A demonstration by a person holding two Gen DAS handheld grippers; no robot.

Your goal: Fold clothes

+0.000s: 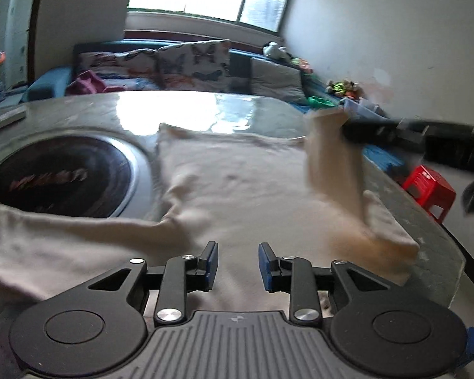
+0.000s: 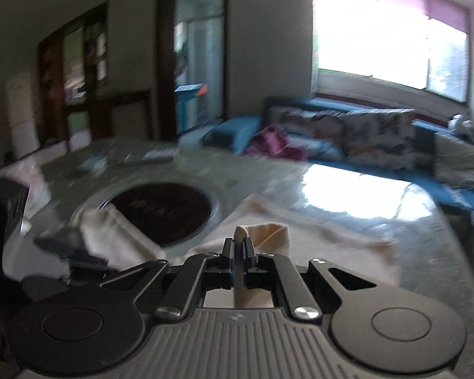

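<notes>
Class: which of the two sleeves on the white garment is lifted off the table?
The right sleeve, pinched by the shut right gripper. The left sleeve lies flat; the left gripper is open.

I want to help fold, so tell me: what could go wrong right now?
The right hand-held gripper pinches only a small edge of the cream shirt, so it might slip out. One sleeve lies over the dark round plate in the table and could bunch. The left hand-held gripper is open, holding nothing down.

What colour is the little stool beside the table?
Red stool, clearest in the left wrist view.
</notes>
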